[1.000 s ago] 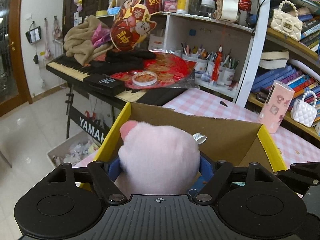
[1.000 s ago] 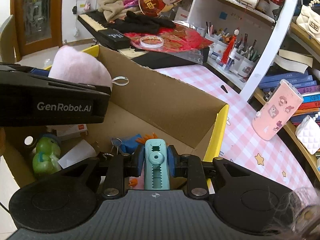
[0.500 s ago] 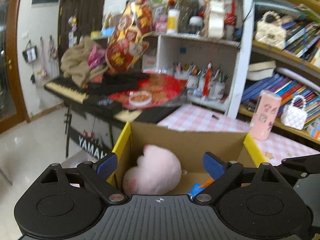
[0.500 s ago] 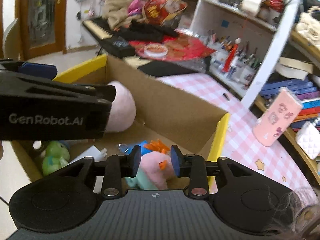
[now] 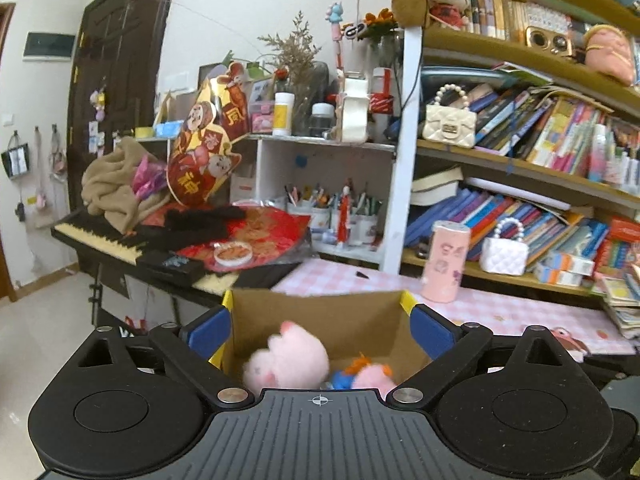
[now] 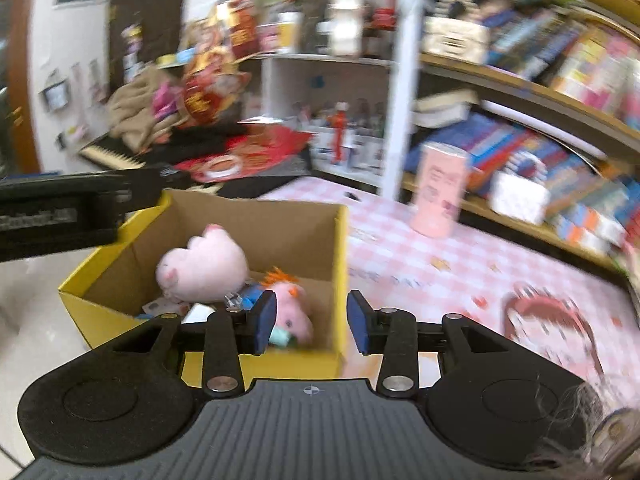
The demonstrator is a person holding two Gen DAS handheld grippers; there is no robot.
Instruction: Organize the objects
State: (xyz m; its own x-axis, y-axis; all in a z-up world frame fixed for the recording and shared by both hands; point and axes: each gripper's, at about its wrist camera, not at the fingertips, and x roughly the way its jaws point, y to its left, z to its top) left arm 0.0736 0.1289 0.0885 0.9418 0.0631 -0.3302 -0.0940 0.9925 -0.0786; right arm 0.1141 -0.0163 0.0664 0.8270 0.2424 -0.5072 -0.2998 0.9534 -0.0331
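Note:
A cardboard box [image 6: 336, 240] with yellow outer walls stands at the left end of the pink checked table [image 6: 440, 264]. Inside lie a round pink plush [image 6: 204, 266] and a smaller pink toy with orange hair [image 6: 290, 300]. In the left wrist view the same pink plush [image 5: 288, 360] and small toy [image 5: 368, 374] lie in the box [image 5: 320, 312]. My left gripper [image 5: 320, 330] hangs above and behind the box, jaws wide and still opening, nothing between them. My right gripper [image 6: 312, 318] sits back over the box's near right corner, jaws opening, empty.
A pink tumbler [image 6: 438, 192] stands on the table behind the box. Bookshelves [image 5: 520, 200] with small handbags run along the right. A keyboard [image 5: 120, 240] piled with cloth and red decorations stands at the left. A flat pink cartoon item [image 6: 552, 328] lies on the table at the right.
Both grippers let go and pulled back and up from the box. The pink plush dropped from the left jaws into the box; the small toy left the right jaws and lies beside it.

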